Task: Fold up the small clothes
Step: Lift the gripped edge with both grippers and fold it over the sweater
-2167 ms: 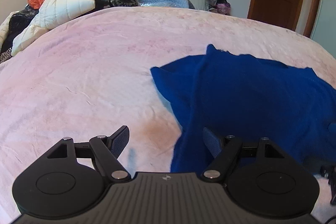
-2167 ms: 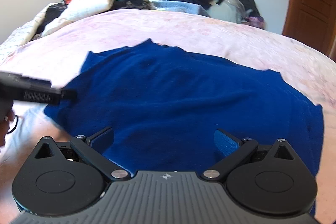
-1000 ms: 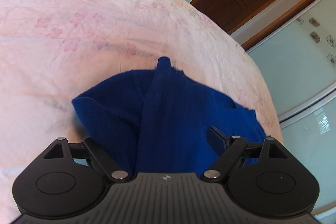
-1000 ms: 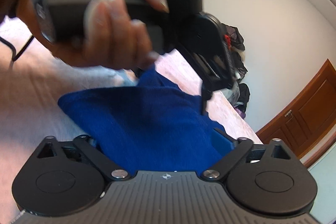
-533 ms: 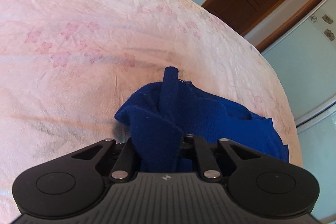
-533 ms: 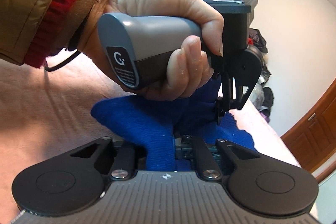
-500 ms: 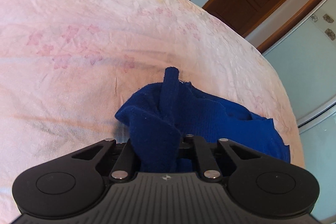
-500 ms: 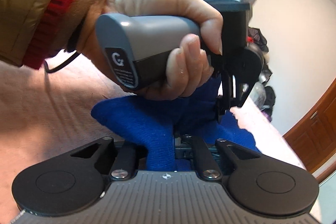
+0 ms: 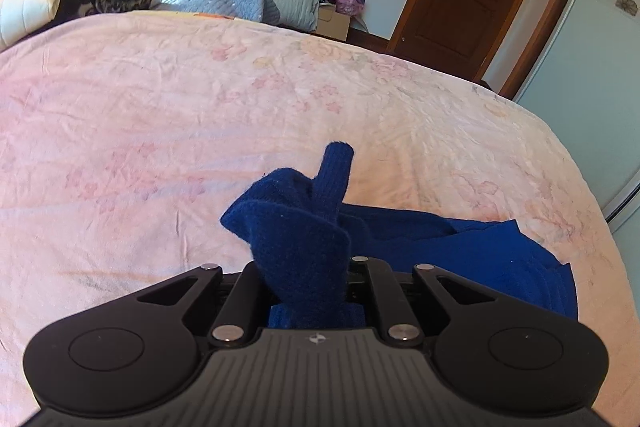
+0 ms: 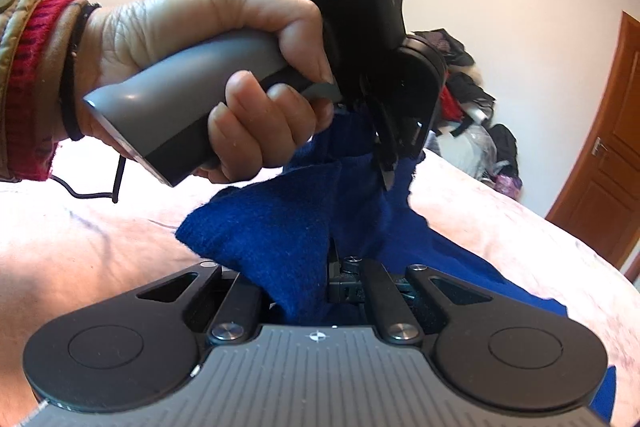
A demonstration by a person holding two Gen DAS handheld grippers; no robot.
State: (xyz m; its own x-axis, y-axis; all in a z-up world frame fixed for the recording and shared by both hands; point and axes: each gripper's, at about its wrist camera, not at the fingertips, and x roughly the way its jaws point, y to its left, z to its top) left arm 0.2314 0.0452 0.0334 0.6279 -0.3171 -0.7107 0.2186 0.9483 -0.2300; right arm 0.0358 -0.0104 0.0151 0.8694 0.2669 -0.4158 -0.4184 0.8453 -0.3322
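Both grippers, left gripper (image 9: 308,291) and right gripper (image 10: 304,291), now clamp and lift the blue garment (image 9: 460,247) between pinched jaws; folding begins.

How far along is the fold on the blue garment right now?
Done: both grippers are clamped on the blue garment, the left gripper and the right gripper each pinching a bunched edge. In hand: that edge is raised off the pink bedsheet, while the rest trails on the bed. Left: no finished fold shows yet; the edge must be carried over and laid flat.
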